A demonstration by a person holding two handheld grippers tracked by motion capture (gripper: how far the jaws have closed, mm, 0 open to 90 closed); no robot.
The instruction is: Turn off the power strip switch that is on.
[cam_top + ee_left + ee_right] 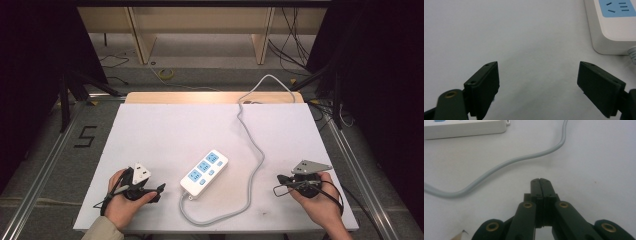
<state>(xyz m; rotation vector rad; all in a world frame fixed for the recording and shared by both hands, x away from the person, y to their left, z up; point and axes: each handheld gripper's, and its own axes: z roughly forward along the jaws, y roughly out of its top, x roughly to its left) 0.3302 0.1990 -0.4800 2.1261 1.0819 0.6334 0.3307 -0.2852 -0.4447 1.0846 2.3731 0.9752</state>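
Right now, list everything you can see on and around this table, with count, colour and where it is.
power strip: one, white with blue sockets, near the table's front middle
cord: one, grey, loops from the strip's near end to the table's far edge
table: one, white top
shelf unit: one, pale wood, on the floor beyond
left gripper: one, black, jaws open, front left
right gripper: one, black, jaws shut on nothing, front right

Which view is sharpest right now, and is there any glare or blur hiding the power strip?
High view: even light, dark surroundings, power strip clear, mild brightness along the table's far edge. Left gripper view: strip's corner slightly soft, open left gripper blurred close up. Right gripper view: shut right gripper sharp, grey cord softer.
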